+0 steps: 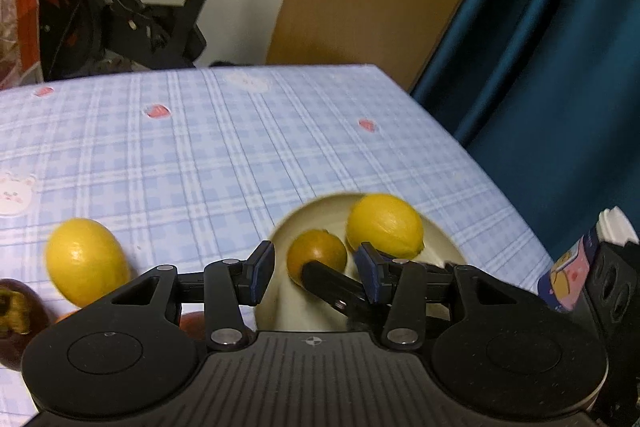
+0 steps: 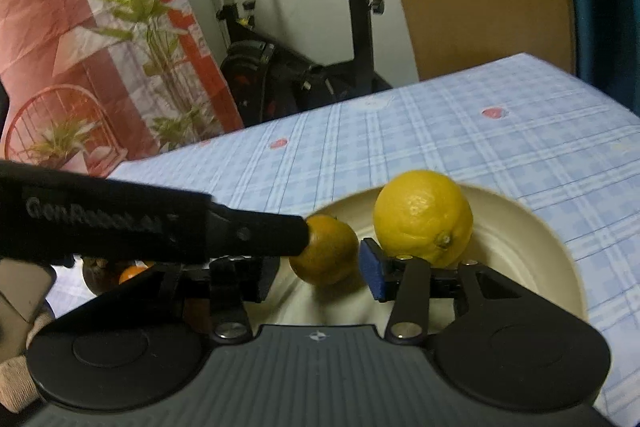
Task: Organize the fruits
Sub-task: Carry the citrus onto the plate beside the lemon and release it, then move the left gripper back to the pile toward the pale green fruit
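Observation:
A cream bowl [image 1: 280,307] [image 2: 520,247] on the blue checked tablecloth holds a lemon [image 1: 384,225] [image 2: 424,219] and a small orange fruit [image 1: 316,253] [image 2: 326,251]. My left gripper [image 1: 314,269] is open, and the orange fruit lies just past its fingertips with a gap on each side. My right gripper [image 2: 318,273] is also open around the same fruit, its pads not pressing it. One right finger [image 1: 332,287] reaches under the fruit in the left wrist view. A left finger [image 2: 260,239] touches the fruit's left side in the right wrist view.
A second lemon [image 1: 84,261] lies on the cloth left of the bowl, beside a dark purple fruit [image 1: 12,315] [image 2: 98,275] and a reddish fruit [image 1: 196,323]. A cartoon-printed carton [image 1: 568,275] stands at the right. Beyond the table's far edge are an exercise bike [image 1: 120,19] and a blue curtain [image 1: 540,67].

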### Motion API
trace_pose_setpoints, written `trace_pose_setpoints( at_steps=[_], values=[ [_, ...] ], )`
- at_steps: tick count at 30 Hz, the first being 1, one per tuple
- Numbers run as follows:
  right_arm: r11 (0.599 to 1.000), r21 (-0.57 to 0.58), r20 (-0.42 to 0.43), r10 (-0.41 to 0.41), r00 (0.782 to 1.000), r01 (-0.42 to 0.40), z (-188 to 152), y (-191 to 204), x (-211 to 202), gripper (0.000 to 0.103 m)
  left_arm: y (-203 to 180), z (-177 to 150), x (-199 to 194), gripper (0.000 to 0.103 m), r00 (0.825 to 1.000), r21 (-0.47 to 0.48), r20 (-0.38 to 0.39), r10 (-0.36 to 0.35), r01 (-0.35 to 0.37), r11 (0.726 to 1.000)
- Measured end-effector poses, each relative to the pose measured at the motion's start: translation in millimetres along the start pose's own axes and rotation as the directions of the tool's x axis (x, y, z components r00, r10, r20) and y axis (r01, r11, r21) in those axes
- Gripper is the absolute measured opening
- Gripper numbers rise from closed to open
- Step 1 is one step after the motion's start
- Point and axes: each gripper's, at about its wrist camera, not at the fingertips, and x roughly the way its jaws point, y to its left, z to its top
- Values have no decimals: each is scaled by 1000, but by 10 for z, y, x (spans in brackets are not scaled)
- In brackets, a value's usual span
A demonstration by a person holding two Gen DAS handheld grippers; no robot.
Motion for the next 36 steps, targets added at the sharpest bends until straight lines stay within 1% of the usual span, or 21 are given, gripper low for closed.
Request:
trace_pose_setpoints(
  at_steps=[5,9,14,17,20,22,26,28,31,36],
  values=[
    [1000,14,28,10,1000,-11,-20,53,-181,51,54,47,-281,48,998,-12,52,25,-25,1000],
    [1000,1,57,30,998,-30,-43,161,-334,52,130,34,-564,48,994,-21,95,50,-48,999],
    [997,-43,88,63,994,-59,-124,336,-505,52,272,-67,-946,48,985,-55,133,107,-100,993],
    [993,-82,92,89,992,-81,-183,429,-560,52,353,-184,-1136,48,978,-77,146,147,-137,988],
    [986,-118,77,129,989,-119,-247,535,-583,52,398,-346,-1315,48,968,-92,159,194,-181,979],
    [979,-147,62,152,986,-141,-292,614,-584,52,447,-457,-1422,48,963,-118,166,212,-194,974],
    [962,-211,23,184,983,-175,-371,749,-553,52,491,-706,-1514,48,955,-152,181,237,-211,966],
    [955,-232,4,193,981,-186,-406,800,-521,52,489,-802,-1516,48,950,-150,180,255,-230,962],
    [947,-253,-21,196,980,-195,-447,843,-464,52,510,-871,-1516,48,945,-146,184,271,-246,958],
    [940,-275,-44,197,979,-201,-510,876,-424,52,587,-922,-1493,48,945,-193,185,271,-235,953]
  ],
)
